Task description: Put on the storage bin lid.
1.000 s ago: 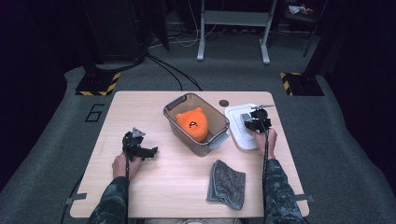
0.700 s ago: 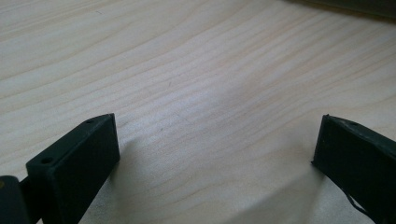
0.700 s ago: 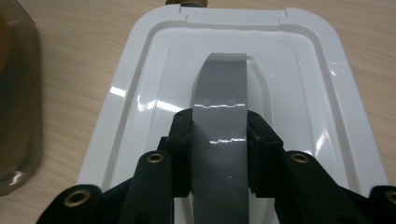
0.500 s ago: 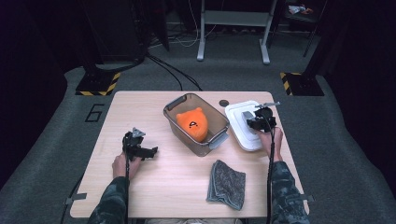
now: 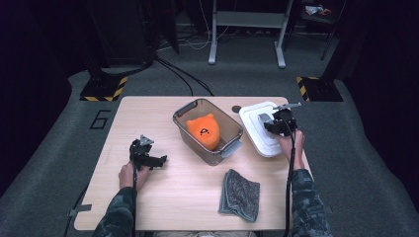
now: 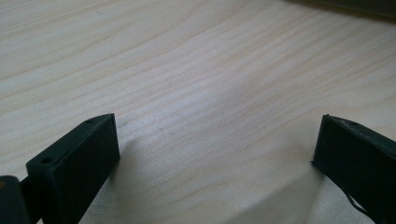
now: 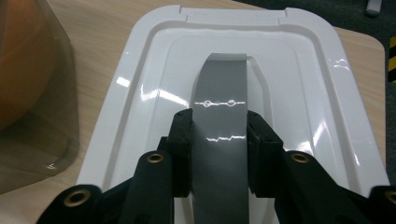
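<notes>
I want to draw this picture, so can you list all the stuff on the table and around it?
Clear brownish plastic bin: one, table middle.
Orange plush toy with a face: one, inside the bin.
White plastic lid with grey handle: one, right of the bin; handle clamped.
Grey folded cloth: one, near front edge.
Small dark round thing: one, behind the bin, too small to tell.
Light wooden table: one.
Left gripper: black, open, resting on the table.
Right gripper: black, shut on the handle.
Hands in camouflage sleeves: two.
</notes>
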The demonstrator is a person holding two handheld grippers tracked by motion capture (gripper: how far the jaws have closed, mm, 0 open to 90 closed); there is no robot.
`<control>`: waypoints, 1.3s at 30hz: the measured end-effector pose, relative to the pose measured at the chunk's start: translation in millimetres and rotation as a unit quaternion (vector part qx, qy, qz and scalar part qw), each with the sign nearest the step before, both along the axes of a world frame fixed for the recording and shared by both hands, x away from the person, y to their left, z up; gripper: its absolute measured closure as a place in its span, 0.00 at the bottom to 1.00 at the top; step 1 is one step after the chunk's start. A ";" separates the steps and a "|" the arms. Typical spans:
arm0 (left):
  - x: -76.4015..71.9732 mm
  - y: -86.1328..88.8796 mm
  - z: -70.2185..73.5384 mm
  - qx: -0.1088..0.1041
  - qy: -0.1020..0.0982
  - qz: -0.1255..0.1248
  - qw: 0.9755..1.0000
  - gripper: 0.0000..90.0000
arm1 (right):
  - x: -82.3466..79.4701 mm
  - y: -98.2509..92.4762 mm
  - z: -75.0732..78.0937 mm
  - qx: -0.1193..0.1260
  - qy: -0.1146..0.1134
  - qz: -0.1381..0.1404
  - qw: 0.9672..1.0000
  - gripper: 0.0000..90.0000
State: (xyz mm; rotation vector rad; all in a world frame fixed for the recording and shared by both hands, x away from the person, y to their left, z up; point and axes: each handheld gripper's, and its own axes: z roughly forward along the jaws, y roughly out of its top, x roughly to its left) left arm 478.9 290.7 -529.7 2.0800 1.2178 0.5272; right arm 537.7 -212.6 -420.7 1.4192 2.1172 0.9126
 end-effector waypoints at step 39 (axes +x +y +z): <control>0.0 0.0 0.0 0.000 0.000 0.000 1.000 0.00 | 1.0 12.3 88.4 -0.013 -0.029 0.024 0.999 0.74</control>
